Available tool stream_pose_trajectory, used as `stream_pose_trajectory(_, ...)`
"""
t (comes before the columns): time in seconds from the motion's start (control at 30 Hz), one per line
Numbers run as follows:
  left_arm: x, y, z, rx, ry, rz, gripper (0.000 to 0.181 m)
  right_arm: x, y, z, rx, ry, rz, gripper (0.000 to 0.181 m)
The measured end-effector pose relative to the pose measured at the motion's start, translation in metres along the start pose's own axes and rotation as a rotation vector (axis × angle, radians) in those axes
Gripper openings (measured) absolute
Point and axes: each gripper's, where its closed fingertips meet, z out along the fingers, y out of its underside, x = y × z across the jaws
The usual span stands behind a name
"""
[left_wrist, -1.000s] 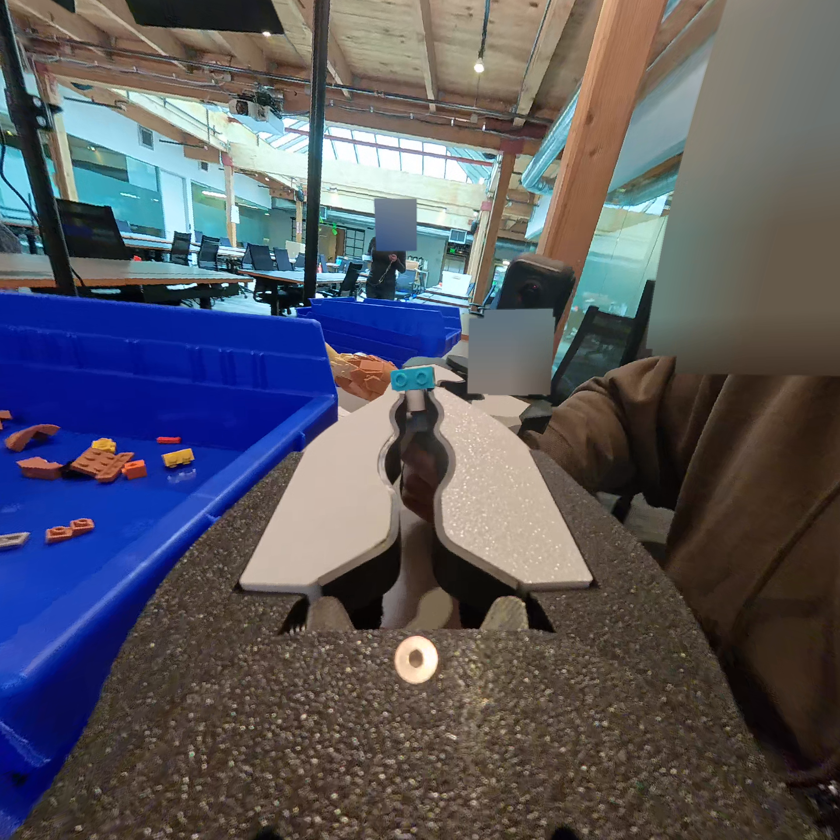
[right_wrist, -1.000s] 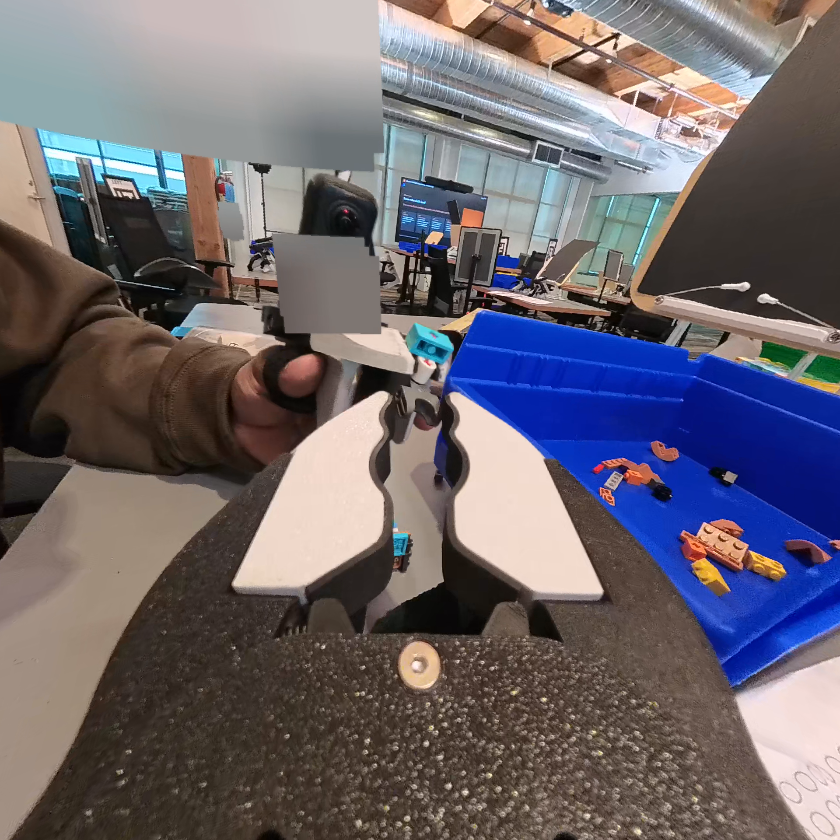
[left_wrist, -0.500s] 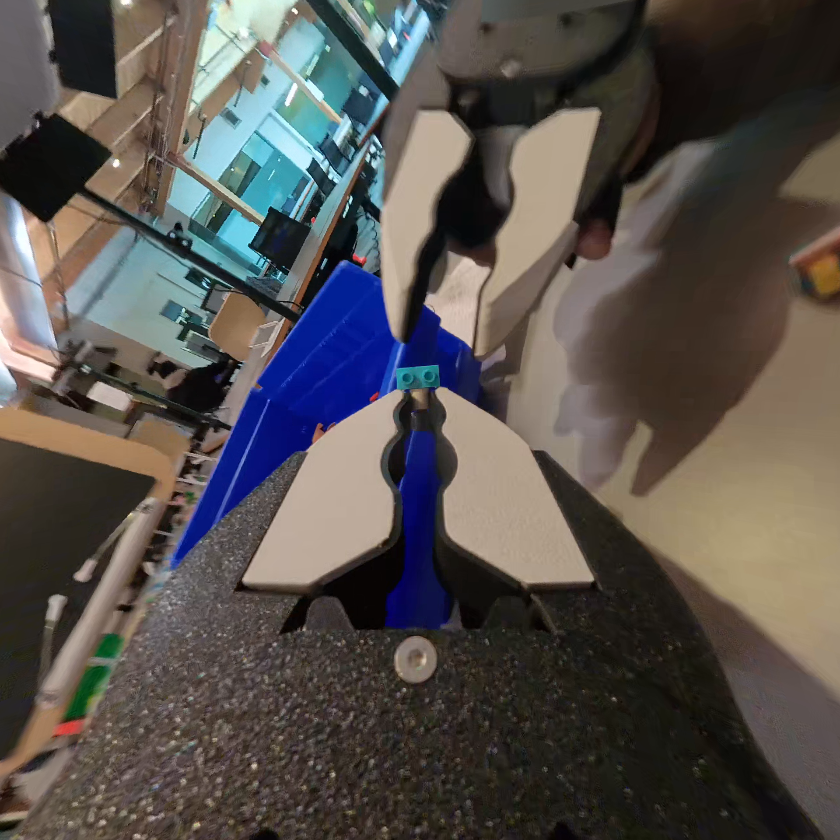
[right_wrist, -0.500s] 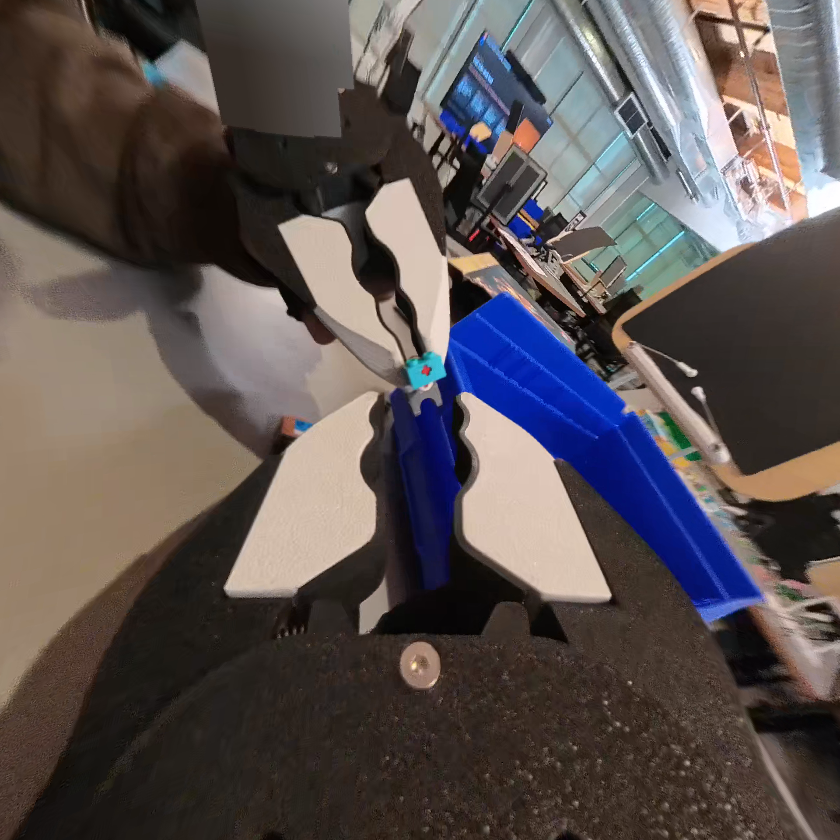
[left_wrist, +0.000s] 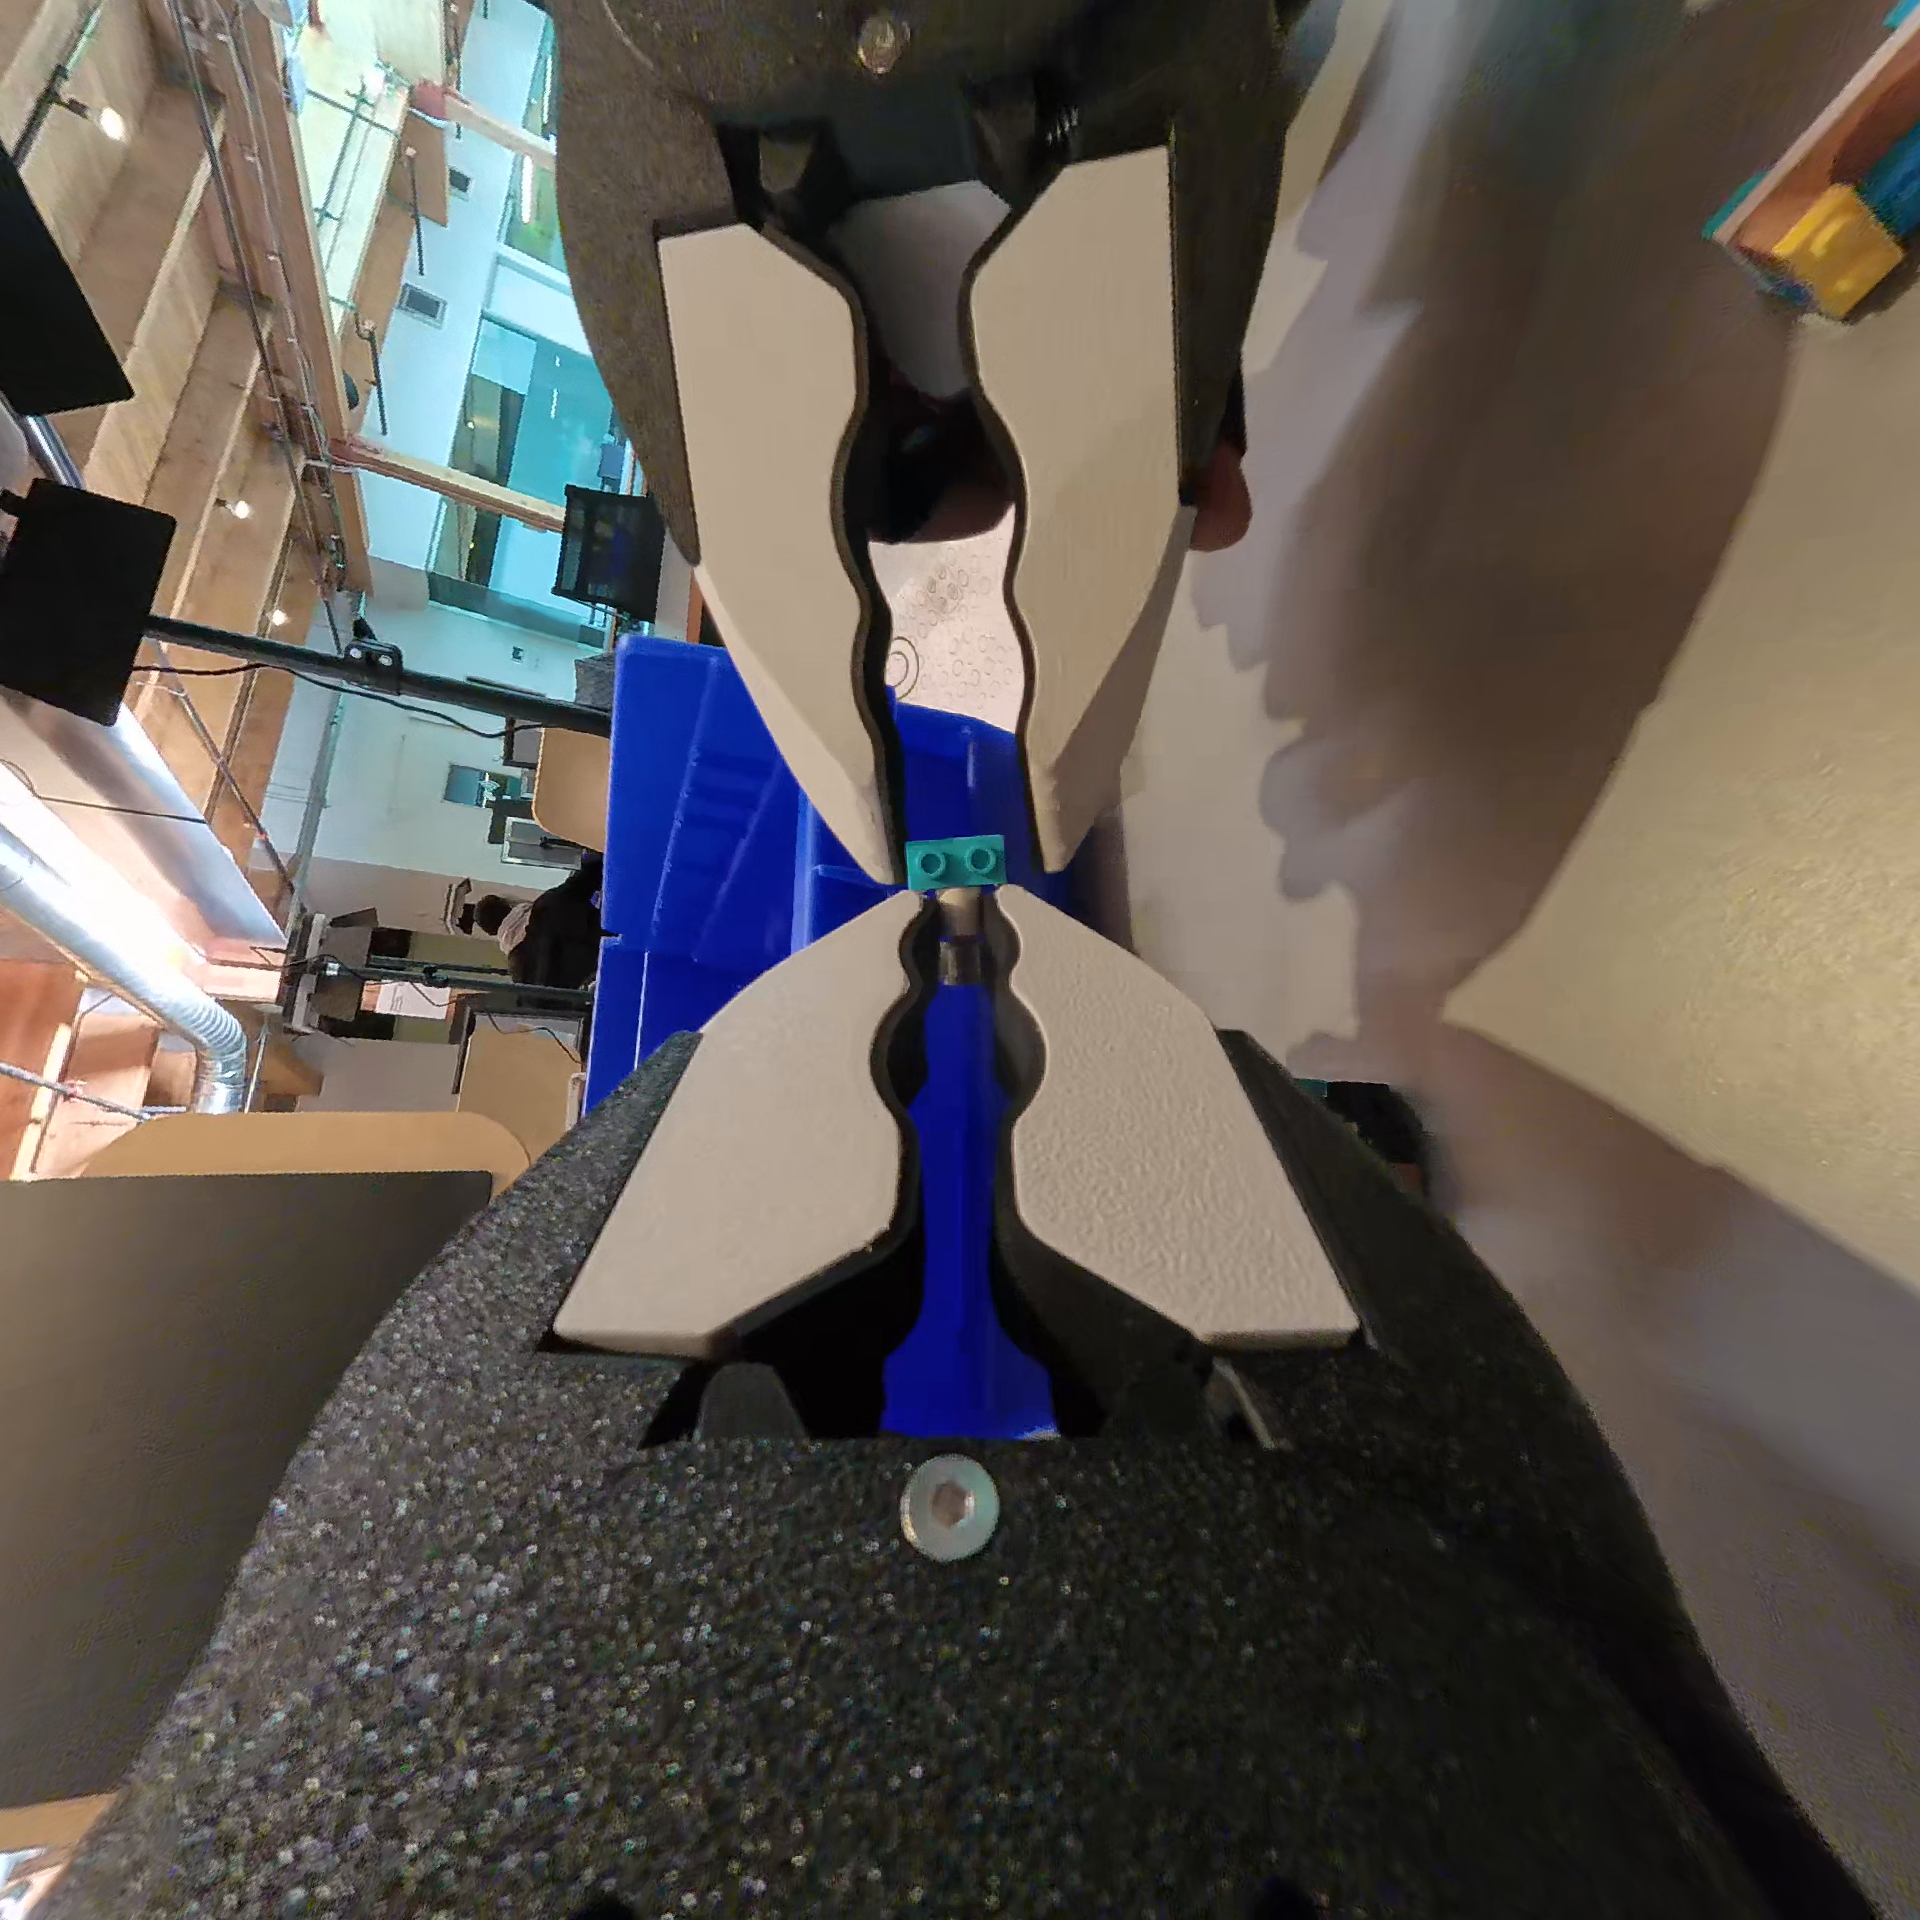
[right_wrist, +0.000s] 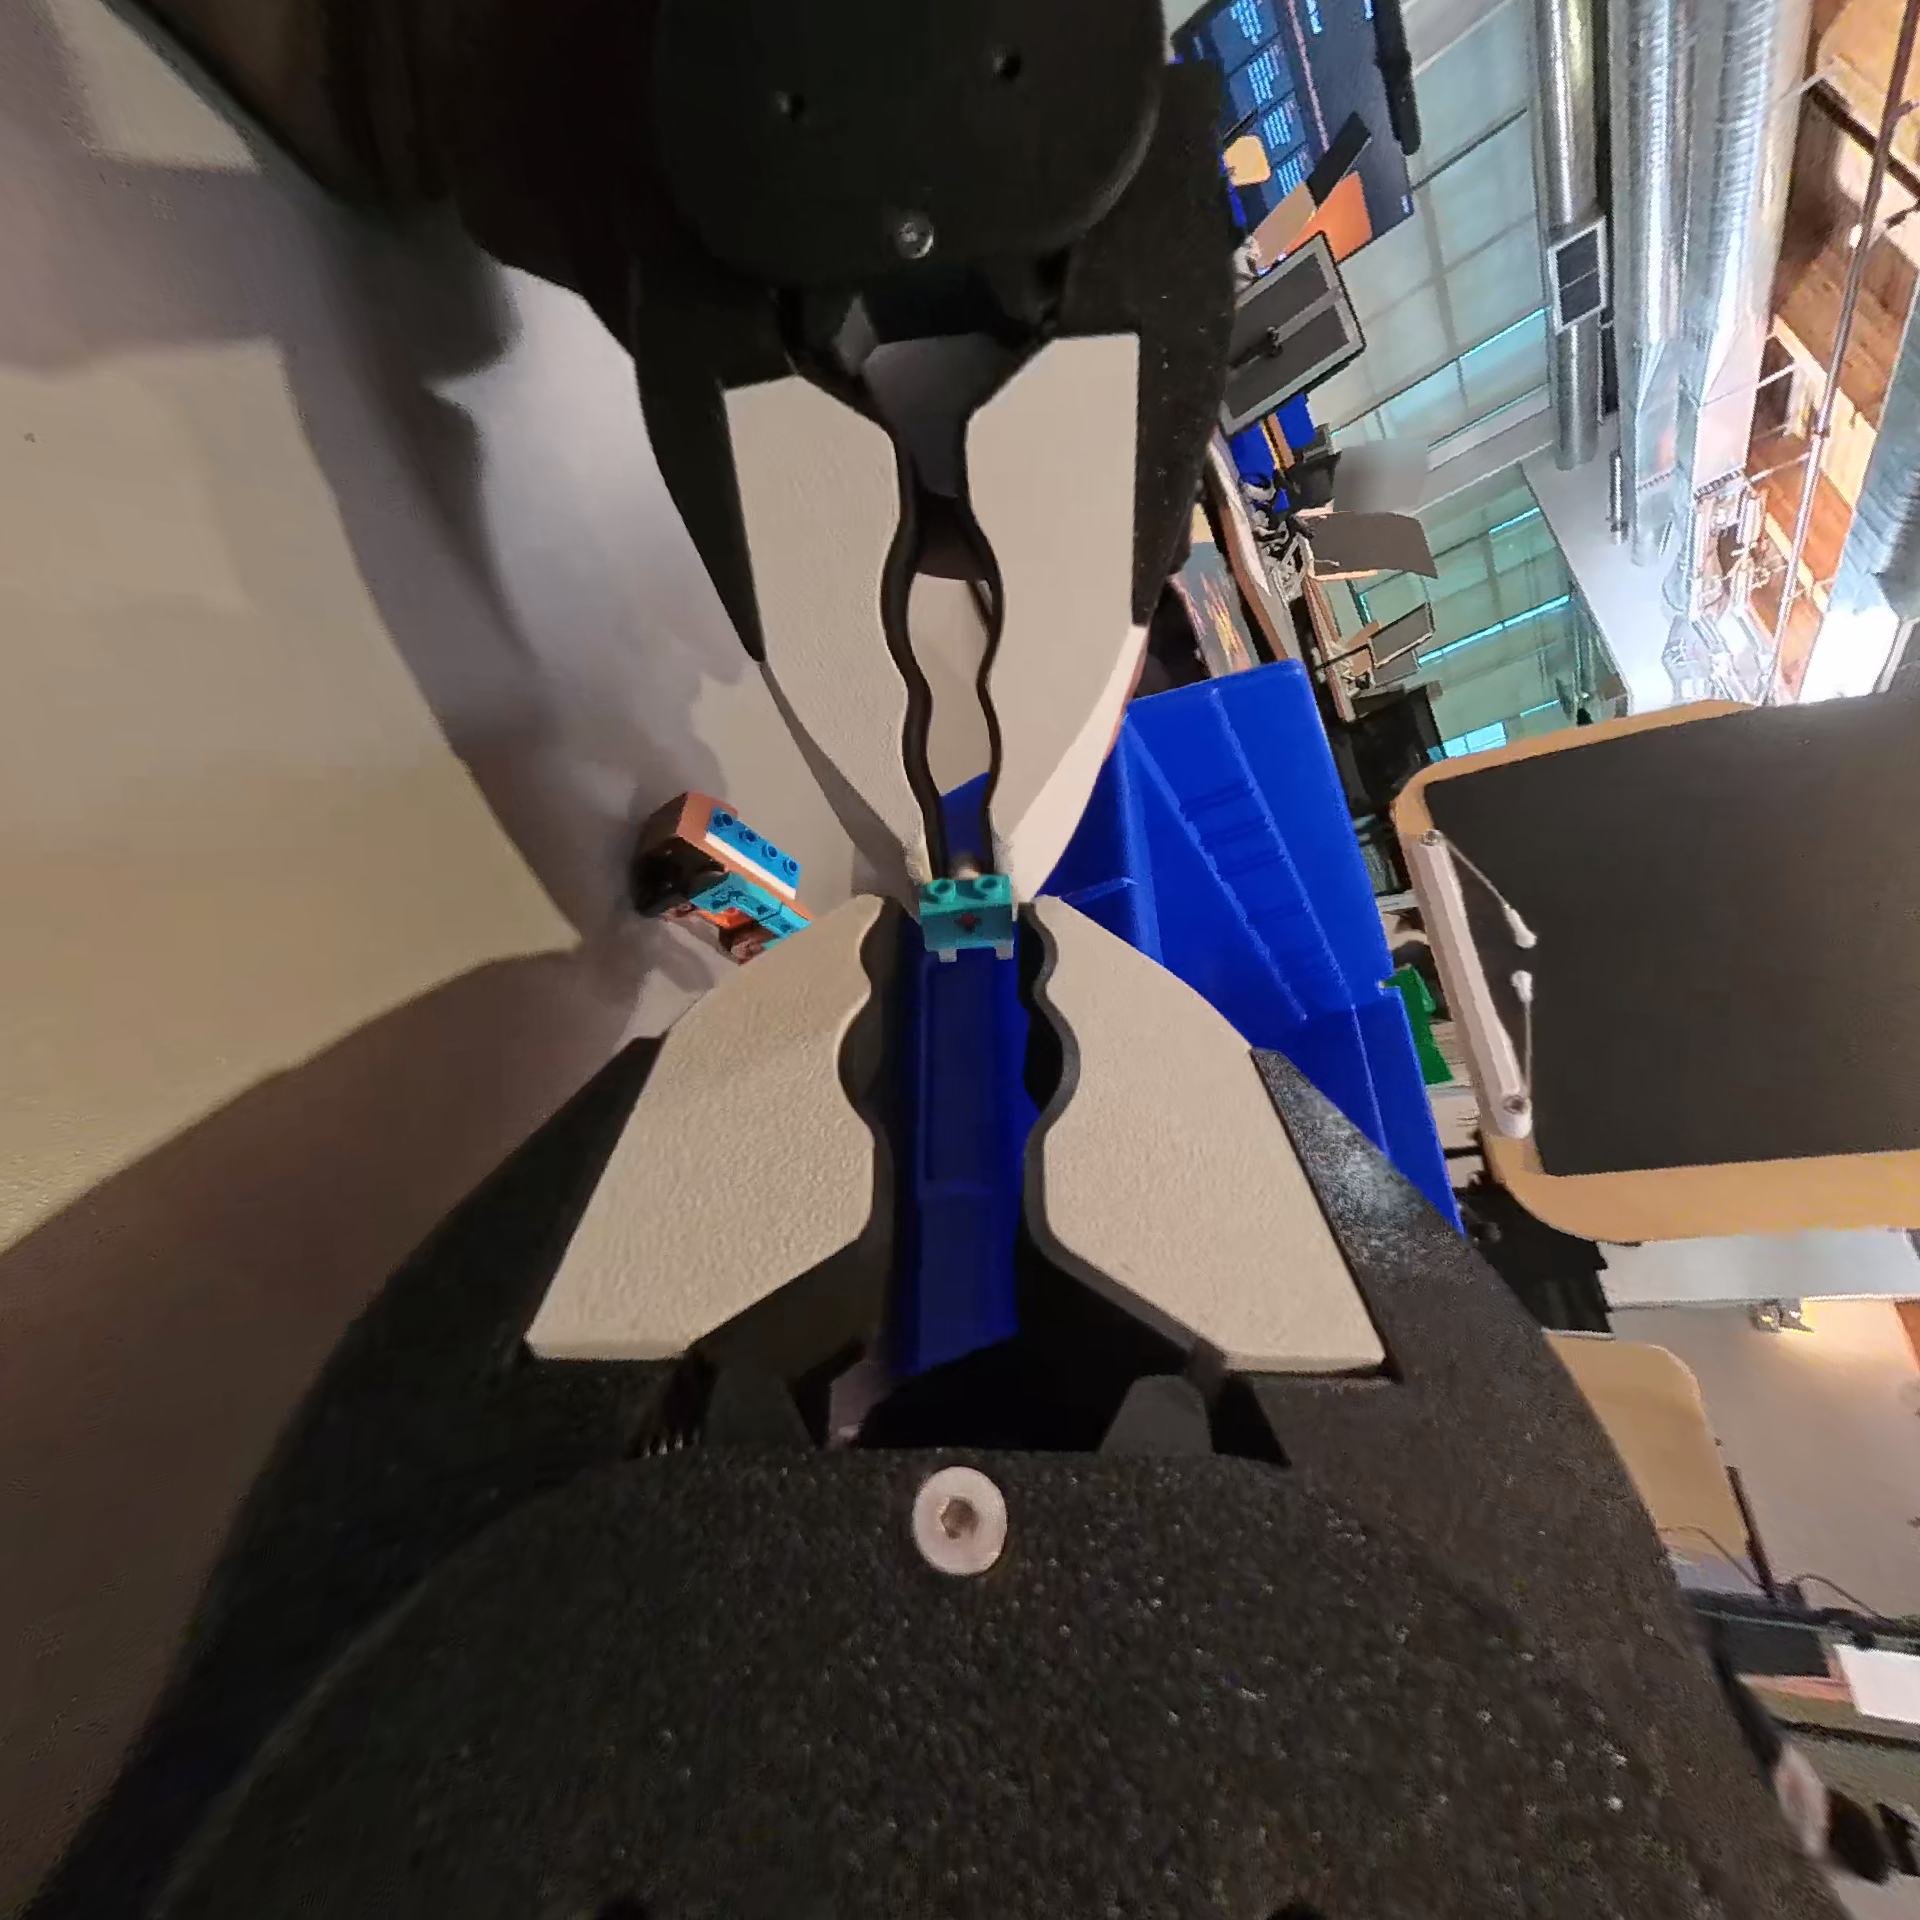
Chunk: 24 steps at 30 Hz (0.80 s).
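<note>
Two hand-held grippers meet tip to tip at the centre of both frames, a small teal brick (left_wrist: 956, 861) between them. In the left wrist view, the left hand-held gripper (left_wrist: 956, 909) rises from the bottom of the frame, its fingers drawn together and clamped on a small grey piece (left_wrist: 958, 935) attached beneath the teal brick. The right hand-held gripper (left_wrist: 961, 857) reaches down from the top of that frame, its fingers apart, tips flanking the brick on either side; whether they touch it cannot be told. In the right wrist view the same brick (right_wrist: 966, 914) sits between the parted tips of the right hand-held gripper (right_wrist: 956, 914), with the left one (right_wrist: 961, 868) coming down from above. A blue bin (left_wrist: 707, 852) stands just behind the meeting point, on a pale surface (left_wrist: 1683, 727). A small stack of built bricks (right_wrist: 727, 883), brown, white and teal, rests on the surface (right_wrist: 208, 675) at centre left of the right wrist view, near the bin (right_wrist: 1247, 883). A dark panel with a wooden edge (right_wrist: 1662, 935) fills the right side.
</note>
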Motion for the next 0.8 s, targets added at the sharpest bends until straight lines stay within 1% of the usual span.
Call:
stream_pose_trajectory(0.1,0.004,0.001,0.001,-0.016,0.015,0.025,0.008,-0.003,0.001,0.002,-0.026,0.009,-0.051,0.017)
stream_pose_trajectory(0.2,0.004,0.0,0.001,-0.011,0.01,0.019,0.008,-0.003,0.001,0.002,-0.051,0.013,-0.082,0.017)
stream_pose_trajectory(0.37,0.003,-0.008,-0.006,0.079,0.038,-0.029,0.008,-0.003,-0.007,-0.004,-0.009,-0.004,-0.041,0.017)
stream_pose_trajectory(0.8,0.006,-0.014,-0.014,0.15,0.083,-0.042,0.009,-0.008,-0.014,-0.008,0.039,-0.062,0.007,0.017)
